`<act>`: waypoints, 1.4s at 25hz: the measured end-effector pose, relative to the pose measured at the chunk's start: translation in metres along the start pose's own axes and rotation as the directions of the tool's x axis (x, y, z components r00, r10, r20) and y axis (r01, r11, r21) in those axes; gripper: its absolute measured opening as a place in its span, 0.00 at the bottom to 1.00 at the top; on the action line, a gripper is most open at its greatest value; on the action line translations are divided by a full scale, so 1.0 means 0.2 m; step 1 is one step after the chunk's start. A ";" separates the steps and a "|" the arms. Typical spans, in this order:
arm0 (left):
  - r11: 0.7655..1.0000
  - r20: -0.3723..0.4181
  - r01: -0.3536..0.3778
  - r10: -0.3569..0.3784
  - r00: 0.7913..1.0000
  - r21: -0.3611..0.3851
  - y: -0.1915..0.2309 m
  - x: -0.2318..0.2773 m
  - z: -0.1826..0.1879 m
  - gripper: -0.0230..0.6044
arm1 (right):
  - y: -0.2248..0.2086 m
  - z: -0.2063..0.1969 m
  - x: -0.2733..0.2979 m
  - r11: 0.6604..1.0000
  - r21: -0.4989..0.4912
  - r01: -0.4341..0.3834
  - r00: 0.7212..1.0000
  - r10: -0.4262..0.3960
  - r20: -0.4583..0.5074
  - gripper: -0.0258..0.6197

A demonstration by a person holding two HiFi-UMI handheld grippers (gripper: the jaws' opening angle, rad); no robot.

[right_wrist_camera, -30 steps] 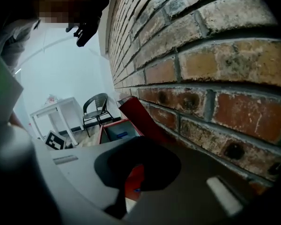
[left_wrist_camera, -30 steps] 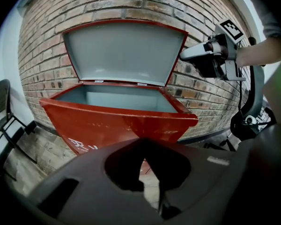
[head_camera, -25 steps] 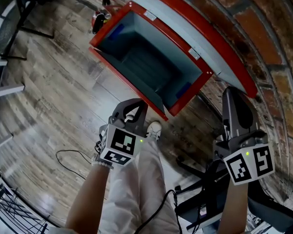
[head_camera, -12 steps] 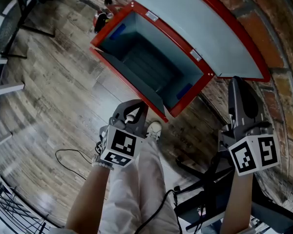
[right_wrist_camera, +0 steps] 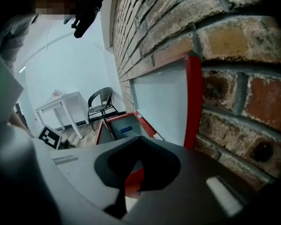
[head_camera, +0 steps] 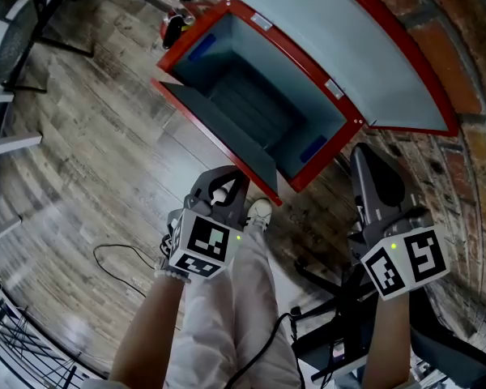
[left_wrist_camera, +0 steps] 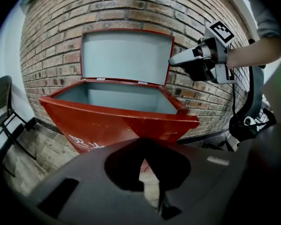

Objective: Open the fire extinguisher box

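Observation:
The red fire extinguisher box (head_camera: 220, 136) stands on the floor against a brick wall, its grey inside bare. Its lid (head_camera: 340, 47) is up and leans back on the bricks. My right gripper (head_camera: 363, 159) is shut on nothing and hangs just past the box's right corner, below the lid's lower edge and clear of it. The right gripper view has the lid's red edge (right_wrist_camera: 193, 102) close ahead. My left gripper (head_camera: 223, 183) is shut and empty, in front of the box's near corner. From the left gripper view the box (left_wrist_camera: 117, 121), the lid (left_wrist_camera: 126, 55) and the right gripper (left_wrist_camera: 178, 60) all show.
A small red and black object (head_camera: 172, 29) sits behind the box's far end. A dark chair (head_camera: 16, 39) stands at the far left and a black cable (head_camera: 117, 258) lies on the wood floor. A black stand base (head_camera: 340, 314) is by my right leg.
The lid has swung from nearly edge-on to fully back against the wall. My right gripper has moved left and down, closer to the box corner. The left gripper has stayed put.

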State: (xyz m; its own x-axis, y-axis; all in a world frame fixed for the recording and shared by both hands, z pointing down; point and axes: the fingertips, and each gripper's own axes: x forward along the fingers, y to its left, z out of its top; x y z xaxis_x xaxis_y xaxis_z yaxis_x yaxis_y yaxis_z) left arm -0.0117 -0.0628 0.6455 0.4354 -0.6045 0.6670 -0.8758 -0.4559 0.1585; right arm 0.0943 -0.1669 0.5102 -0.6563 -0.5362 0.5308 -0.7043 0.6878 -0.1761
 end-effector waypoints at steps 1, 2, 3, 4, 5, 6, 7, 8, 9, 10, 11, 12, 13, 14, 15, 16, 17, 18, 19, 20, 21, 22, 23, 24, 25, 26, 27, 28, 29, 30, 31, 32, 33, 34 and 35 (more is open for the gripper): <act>1.000 0.000 0.001 -0.001 1.000 -0.002 0.00 0.00 0.00 0.03 | 0.03 -0.02 0.01 1.000 0.001 -0.013 1.000 0.013 -0.013 0.05; 1.000 -0.001 0.001 -0.001 1.000 -0.003 0.00 -0.01 -0.01 0.03 | 0.06 -0.04 0.02 1.000 0.002 -0.026 0.999 0.026 -0.026 0.05; 1.000 0.000 0.002 -0.002 1.000 -0.004 0.00 -0.01 -0.01 0.03 | 0.09 -0.06 0.02 0.999 0.004 -0.041 0.998 0.041 -0.038 0.05; 1.000 0.000 0.002 -0.002 1.000 -0.005 0.00 -0.01 -0.02 0.03 | 0.13 -0.09 0.03 0.998 0.006 -0.060 0.997 0.060 -0.050 0.05; 1.000 -0.001 0.002 -0.002 1.000 -0.005 0.00 -0.02 -0.02 0.03 | 0.17 -0.11 0.04 0.996 0.010 -0.083 0.994 0.084 -0.063 0.05; 1.000 -0.001 0.003 -0.003 1.000 -0.004 0.00 -0.02 -0.03 0.03 | 0.21 -0.13 0.04 0.994 0.013 -0.111 0.991 0.111 -0.078 0.05; 1.000 -0.002 0.003 -0.003 1.000 -0.004 0.00 -0.03 -0.04 0.03 | 0.25 -0.16 0.05 0.990 0.017 -0.140 0.985 0.141 -0.095 0.08; 1.000 -0.003 0.005 -0.005 1.000 -0.004 0.00 -0.03 -0.05 0.03 | 0.30 -0.19 0.05 0.986 0.020 -0.168 0.979 0.169 -0.114 0.11; 1.000 -0.004 0.006 -0.006 1.000 -0.003 0.00 -0.04 -0.05 0.03 | 0.34 -0.21 0.06 0.981 0.024 -0.192 0.972 0.193 -0.132 0.14; 1.000 -0.005 0.007 -0.007 1.000 -0.002 0.00 -0.04 -0.06 0.03 | 0.37 -0.24 0.06 0.977 0.028 -0.212 0.965 0.214 -0.149 0.14; 1.000 -0.007 0.009 -0.009 1.000 -0.002 0.00 -0.05 -0.07 0.03 | 0.40 -0.27 0.07 0.972 0.033 -0.233 0.958 0.235 -0.165 0.14; 1.000 -0.007 0.010 -0.010 1.000 -0.001 0.00 -0.05 -0.08 0.03 | 0.44 -0.29 0.07 0.966 0.039 -0.255 0.949 0.257 -0.180 0.14; 1.000 -0.007 0.011 -0.011 1.000 -0.001 0.00 -0.06 -0.08 0.03 | 0.48 -0.32 0.07 0.959 0.046 -0.279 0.939 0.283 -0.196 0.14; 1.000 -0.007 0.013 -0.013 1.000 0.000 0.00 -0.06 -0.09 0.03 | 0.52 -0.34 0.08 0.950 0.053 -0.307 0.926 0.311 -0.213 0.15; 1.000 -0.008 0.014 -0.014 1.000 0.001 0.00 -0.07 -0.10 0.03 | 0.56 -0.37 0.08 0.940 0.058 -0.336 0.911 0.340 -0.231 0.16; 1.000 -0.009 0.015 -0.015 1.000 0.003 0.00 -0.08 -0.11 0.03 | 0.60 -0.40 0.08 0.929 0.059 -0.365 0.895 0.368 -0.251 0.17; 1.000 -0.010 0.017 -0.017 1.000 0.006 0.00 -0.08 -0.12 0.03 | 0.64 -0.43 0.09 0.919 0.057 -0.390 0.880 0.390 -0.272 0.17; 1.000 -0.012 0.019 -0.019 1.000 0.008 -0.01 -0.09 -0.13 0.03 | 0.68 -0.47 0.09 0.911 0.054 -0.410 0.865 0.407 -0.294 0.18; 1.000 -0.015 0.021 -0.021 1.000 0.011 -0.01 -0.09 -0.14 0.03 | 0.71 -0.50 0.10 0.904 0.053 -0.425 0.852 0.419 -0.314 0.20; 1.000 -0.017 0.024 -0.023 1.000 0.014 -0.01 -0.10 -0.15 0.03 | 0.73 -0.53 0.10 0.898 0.056 -0.436 0.841 0.429 -0.330 0.21; 1.000 -0.020 0.026 -0.026 0.999 0.017 -0.01 -0.11 -0.16 0.03 | 0.75 -0.55 0.11 0.893 0.062 -0.446 0.830 0.439 -0.344 0.22; 0.999 -0.022 0.029 -0.028 0.999 0.021 -0.01 -0.11 -0.17 0.03 | 0.77 -0.58 0.12 0.887 0.069 -0.457 0.819 0.450 -0.356 0.22; 0.999 -0.025 0.031 -0.031 0.999 0.025 -0.01 -0.12 -0.18 0.03 | 0.79 -0.60 0.12 0.880 0.075 -0.469 0.807 0.462 -0.369 0.22; 0.999 -0.027 0.034 -0.034 0.999 0.028 -0.01 -0.12 -0.19 0.03 | 0.81 -0.62 0.13 0.873 0.078 -0.481 0.794 0.472 -0.382 0.22; 0.999 -0.030 0.037 -0.036 0.999 0.030 -0.01 -0.13 -0.20 0.03 | 0.83 -0.64 0.13 0.867 0.077 -0.492 0.783 0.480 -0.395 0.22; 0.999 -0.033 0.039 -0.038 0.999 0.032 -0.01 -0.14 -0.21 0.03 | 0.85 -0.66 0.14 0.862 0.075 -0.501 0.774 0.485 -0.408 0.22; 0.999 -0.035 0.041 -0.039 0.999 0.034 -0.01 -0.14 -0.22 0.03 | 0.87 -0.67 0.15 0.858 0.072 -0.509 0.765 0.489 -0.419 0.22; 0.999 -0.038 0.041 -0.040 0.998 0.036 -0.01 -0.15 -0.23 0.03 | 0.88 -0.69 0.15 0.853 0.072 -0.516 0.756 0.494 -0.429 0.22; 0.999 -0.039 0.042 -0.040 0.998 0.035 -0.01 -0.15 -0.24 0.03 | 0.89 -0.70 0.16 0.849 0.074 -0.523 0.748 0.499 -0.438 0.22; 0.999 -0.039 0.042 -0.041 0.998 0.033 -0.01 -0.15 -0.25 0.03 | 0.90 -0.72 0.17 0.845 0.078 -0.529 0.739 0.504 -0.446 0.19; 0.999 -0.039 0.042 -0.041 0.998 0.031 -0.01 -0.15 -0.25 0.03 | 0.91 -0.73 0.17 0.842 0.083 -0.534 0.732 0.509 -0.454 0.18; 0.999 -0.039 0.042 -0.041 0.998 0.029 -0.01 -0.15 -0.26 0.03 | 0.92 -0.75 0.18 0.839 0.090 -0.536 0.725 0.513 -0.460 0.17; 0.999 -0.040 0.041 -0.040 0.998 0.028 -0.01 -0.16 -0.26 0.03 | 0.92 -0.76 0.18 0.838 0.096 -0.538 0.720 0.515 -0.466 0.15; 0.999 -0.042 0.042 -0.040 0.998 0.027 -0.01 -0.16 -0.27 0.03 | 0.93 -0.77 0.18 0.837 0.102 -0.538 0.715 0.517 -0.470 0.14; 0.999 -0.044 0.042 -0.041 0.998 0.026 -0.01 -0.16 -0.28 0.03 | 0.94 -0.78 0.19 0.835 0.108 -0.540 0.710 0.521 -0.473 0.14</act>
State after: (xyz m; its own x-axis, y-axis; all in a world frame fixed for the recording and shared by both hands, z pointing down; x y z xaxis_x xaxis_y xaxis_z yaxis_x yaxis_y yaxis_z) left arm -0.0355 -0.0065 0.6643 0.4613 -0.5562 0.6913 -0.8510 -0.4979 0.1673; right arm -0.0202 0.0185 0.6261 -0.7050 0.2089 0.6778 -0.2627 0.8108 -0.5231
